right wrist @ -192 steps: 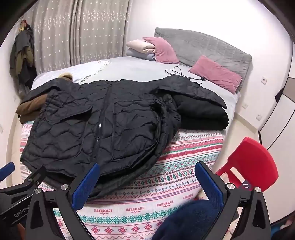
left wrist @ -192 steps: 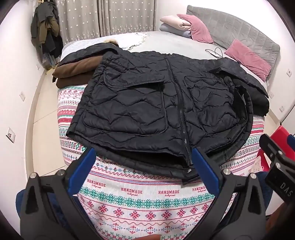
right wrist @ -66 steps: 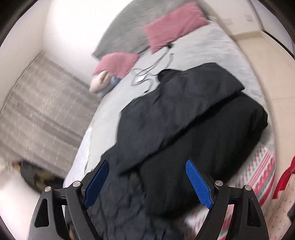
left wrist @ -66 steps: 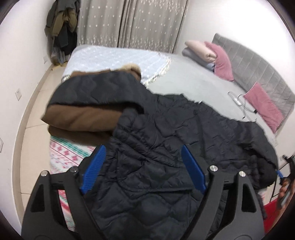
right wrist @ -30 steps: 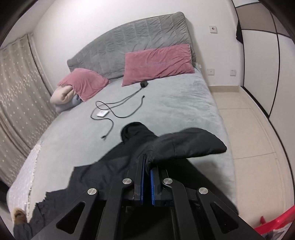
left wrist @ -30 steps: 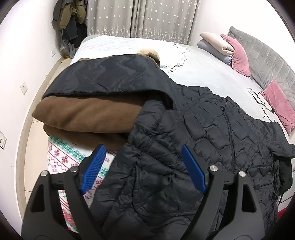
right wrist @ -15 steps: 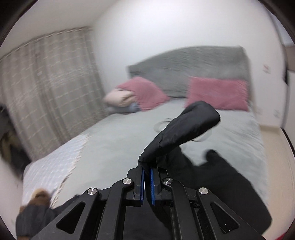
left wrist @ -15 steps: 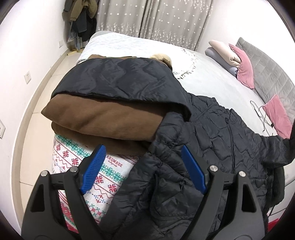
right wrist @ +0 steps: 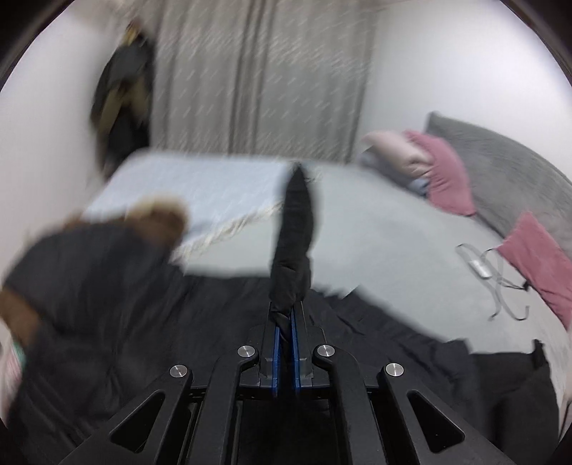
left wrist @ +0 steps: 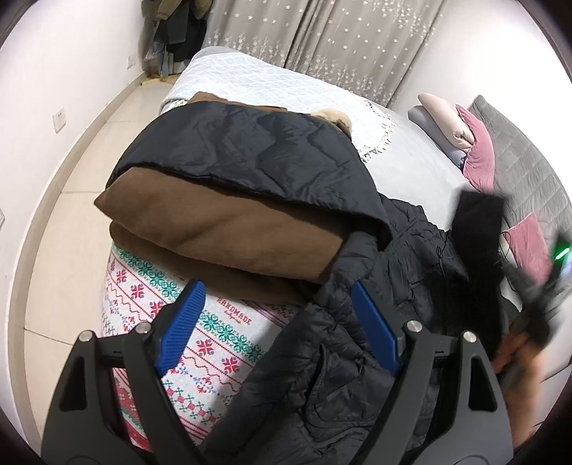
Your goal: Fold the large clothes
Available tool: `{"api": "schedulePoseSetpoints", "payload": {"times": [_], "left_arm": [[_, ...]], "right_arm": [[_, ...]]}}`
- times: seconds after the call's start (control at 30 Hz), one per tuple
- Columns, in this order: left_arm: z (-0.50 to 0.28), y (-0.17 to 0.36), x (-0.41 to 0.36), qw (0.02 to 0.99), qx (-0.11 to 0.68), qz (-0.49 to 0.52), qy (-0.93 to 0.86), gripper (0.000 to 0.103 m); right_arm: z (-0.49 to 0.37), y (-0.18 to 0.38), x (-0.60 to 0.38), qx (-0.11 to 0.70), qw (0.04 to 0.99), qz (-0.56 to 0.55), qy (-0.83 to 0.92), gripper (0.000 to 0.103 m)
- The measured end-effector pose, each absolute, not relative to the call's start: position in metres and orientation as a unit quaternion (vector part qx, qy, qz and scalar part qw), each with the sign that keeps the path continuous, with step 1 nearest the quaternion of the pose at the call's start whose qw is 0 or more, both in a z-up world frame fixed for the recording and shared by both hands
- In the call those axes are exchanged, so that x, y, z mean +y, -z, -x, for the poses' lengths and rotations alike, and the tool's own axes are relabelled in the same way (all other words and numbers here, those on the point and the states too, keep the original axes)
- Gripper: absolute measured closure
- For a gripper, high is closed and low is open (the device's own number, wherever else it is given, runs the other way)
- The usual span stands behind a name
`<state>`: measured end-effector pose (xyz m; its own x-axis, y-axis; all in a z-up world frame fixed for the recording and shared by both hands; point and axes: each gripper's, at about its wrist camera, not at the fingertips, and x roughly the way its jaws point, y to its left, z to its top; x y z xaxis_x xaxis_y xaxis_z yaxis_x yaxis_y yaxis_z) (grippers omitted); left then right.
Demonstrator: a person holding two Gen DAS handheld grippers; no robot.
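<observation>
A black quilted jacket (left wrist: 357,357) lies spread on the bed, its left sleeve running up over a folded brown coat (left wrist: 221,236). My left gripper (left wrist: 279,329) is open above the jacket's left shoulder edge and the patterned blanket (left wrist: 214,343). My right gripper (right wrist: 284,343) is shut on the jacket's right sleeve (right wrist: 295,236) and holds it lifted above the jacket body (right wrist: 178,339). In the left wrist view the raised sleeve (left wrist: 475,229) and the right gripper show blurred at the right.
The grey bedspread (right wrist: 375,229) has a white charger and cable (right wrist: 482,268) near pink pillows (right wrist: 536,257). A pale quilted throw (left wrist: 271,82) covers the far corner. Curtains (left wrist: 339,39) and hanging coats (left wrist: 178,28) stand behind. The tiled floor (left wrist: 46,200) lies left of the bed.
My right gripper has swung left with the sleeve, now facing the curtains. My left gripper has drifted left, showing more of the brown coat and blanket.
</observation>
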<state>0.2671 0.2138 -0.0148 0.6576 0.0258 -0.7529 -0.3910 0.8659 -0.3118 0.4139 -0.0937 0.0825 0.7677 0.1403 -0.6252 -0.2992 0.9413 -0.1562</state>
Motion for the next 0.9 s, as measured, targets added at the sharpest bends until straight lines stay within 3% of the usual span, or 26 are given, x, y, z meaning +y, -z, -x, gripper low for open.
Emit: {"api": "schedulePoseSetpoints", "payload": {"times": [0.13, 0.27, 0.6, 0.73, 0.9], "left_arm": [[-0.268, 0.019, 0.219, 0.874, 0.402, 0.250, -0.114, 0.019], [-0.269, 0.019, 0.217, 0.873, 0.402, 0.252, -0.111, 0.019], [-0.270, 0.020, 0.213, 0.874, 0.405, 0.248, -0.107, 0.019], [-0.269, 0.021, 0.213, 0.873, 0.404, 0.251, -0.108, 0.019], [-0.269, 0.021, 0.213, 0.873, 0.404, 0.251, -0.106, 0.019]], "right_arm": [[-0.416, -0.008, -0.068, 0.379, 0.905, 0.143, -0.131, 0.096], [-0.417, 0.022, -0.071, 0.402, 0.897, 0.128, -0.136, 0.094], [-0.403, 0.025, -0.062, 0.426, 0.881, 0.084, -0.188, 0.081], [-0.401, 0.030, -0.060, 0.441, 0.871, 0.079, -0.203, 0.064], [-0.396, 0.032, -0.057, 0.445, 0.866, 0.078, -0.214, 0.061]]}}
